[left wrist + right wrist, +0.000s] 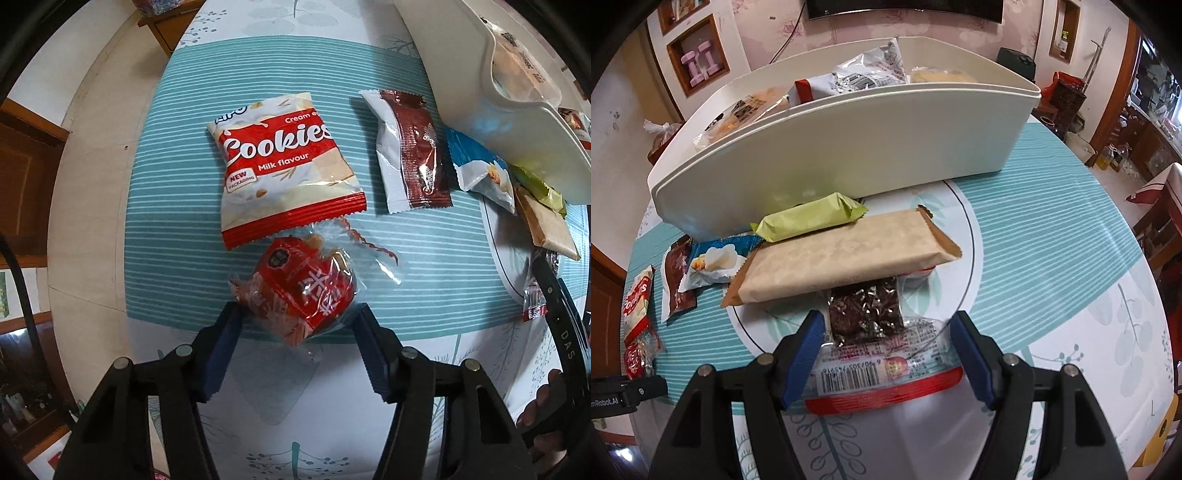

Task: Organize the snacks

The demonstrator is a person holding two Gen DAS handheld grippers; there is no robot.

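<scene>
Between my left hand-held gripper pads sits a small red snack in clear wrap. The left pad looks to touch the wrapper edge and the right pad stands just beside it, so I can't tell if it's gripping yet; the jaws are about half spread. The snack lies on the desk, on the teal striped cloth. Just beyond it, overlapping its top, is the red-and-white Cookies bag. To the right of that, a white-and-brown packet, then a blue-and-white packet partly under the white bin.

My right hand-held gripper is open, pads on either side of a clear packet with a barcode and red edge, no contact that I can see. A dark foil-wrapped square lies on that packet's far end. Past it, a long tan bar rests across the pile, and a green bar leans by the bin's front wall. The bin holds several packets already. At far left in this view I see the other gripper's black body and the red snack beside it.
</scene>
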